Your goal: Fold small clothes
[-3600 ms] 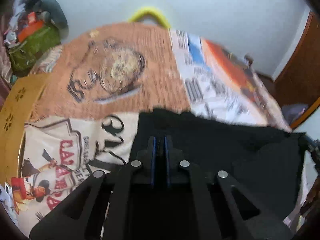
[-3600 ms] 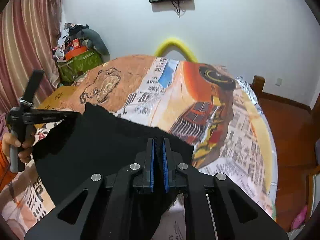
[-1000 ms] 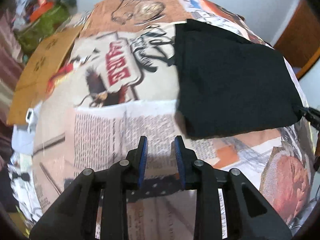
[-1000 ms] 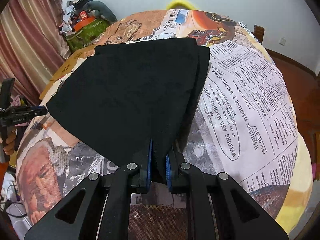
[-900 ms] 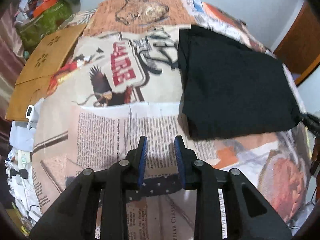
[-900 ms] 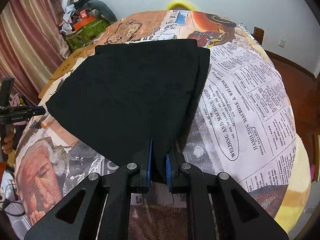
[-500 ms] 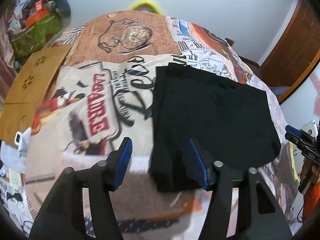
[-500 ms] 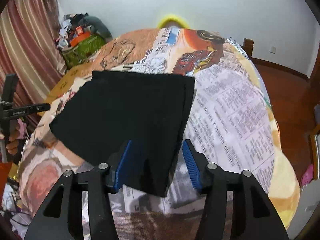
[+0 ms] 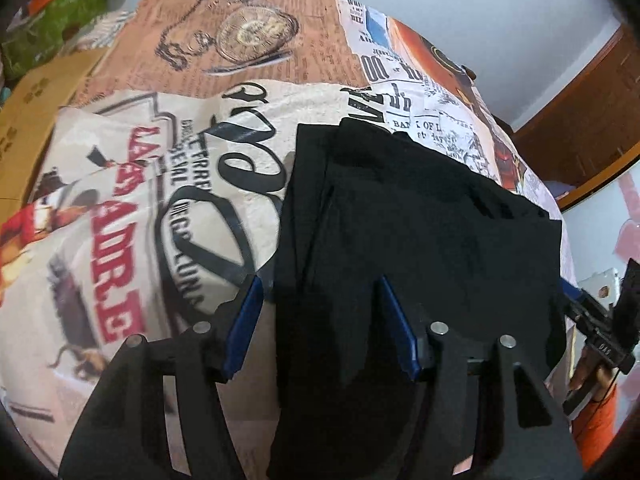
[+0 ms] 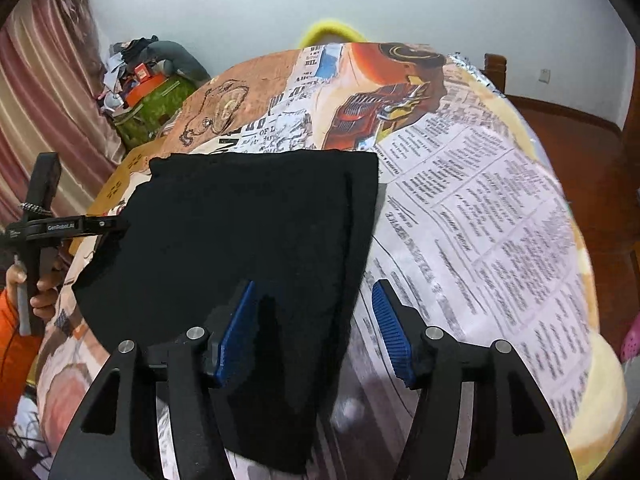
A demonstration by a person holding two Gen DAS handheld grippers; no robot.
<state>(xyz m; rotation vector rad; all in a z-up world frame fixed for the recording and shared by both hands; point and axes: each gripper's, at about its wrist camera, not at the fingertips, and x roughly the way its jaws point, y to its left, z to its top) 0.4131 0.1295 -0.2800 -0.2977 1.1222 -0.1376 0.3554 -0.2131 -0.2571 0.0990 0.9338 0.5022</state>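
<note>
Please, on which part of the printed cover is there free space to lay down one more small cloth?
Free: the newsprint-patterned cover right of the black folded garment, out to the yellow edge, and the red-lettered patch on its left. Crowded: the near edge, where the open left tongs and right tongs straddle its corners.

A black garment (image 9: 420,240) is seen laid flat and folded into a roughly rectangular shape, its plain dark cloth doubled so that a layered edge runs along one side. In the left wrist view its near left corner is found between the spread jaws, with the bulk of the cloth stretching ahead and to the right of them. In the right wrist view the black garment (image 10: 248,232) lies ahead and to the left, its near right corner apparently reaching in between the spread jaws, though blur makes contact uncertain.
</note>
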